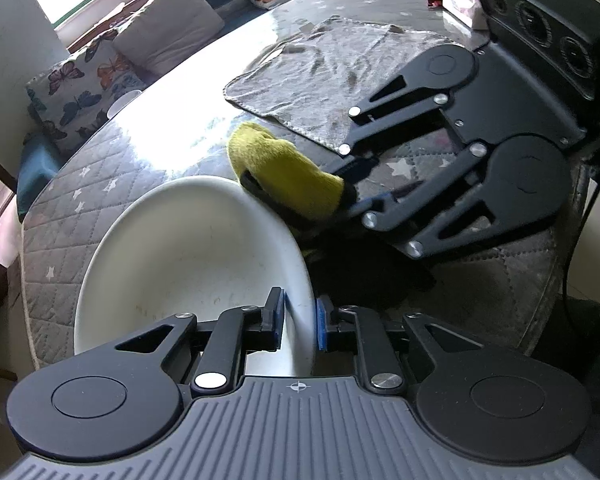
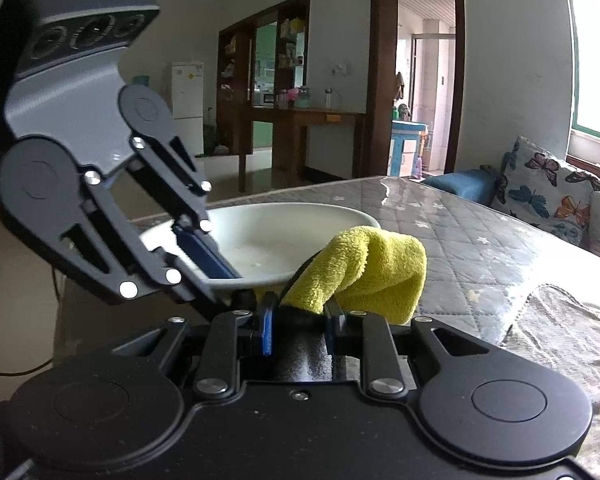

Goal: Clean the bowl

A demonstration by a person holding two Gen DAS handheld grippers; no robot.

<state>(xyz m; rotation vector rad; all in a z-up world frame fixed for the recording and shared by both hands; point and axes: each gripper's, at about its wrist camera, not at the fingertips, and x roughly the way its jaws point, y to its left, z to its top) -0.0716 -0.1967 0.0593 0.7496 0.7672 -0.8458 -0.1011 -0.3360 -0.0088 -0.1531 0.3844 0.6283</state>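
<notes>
My left gripper (image 1: 300,322) pinches the near rim of the white bowl (image 1: 188,264), which sits tilted on the quilted table (image 1: 100,184), its mouth opening away from me and to the left. Just beyond its right rim, my right gripper (image 2: 298,326) clamps a yellow cloth (image 1: 284,172), its long axis lying along the fingers toward the bowl. Farther back lies a grey towel (image 1: 328,80).

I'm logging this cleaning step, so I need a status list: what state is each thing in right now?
Bowl: tilted, rim clamped, faint residue inside.
Left gripper: jaws shut on the bowl's rim.
Yellow cloth: bunched, at the bowl's rim, outside it.
Right gripper: jaws shut on the yellow cloth.
Grey towel: spread flat on the table, stained.
</notes>
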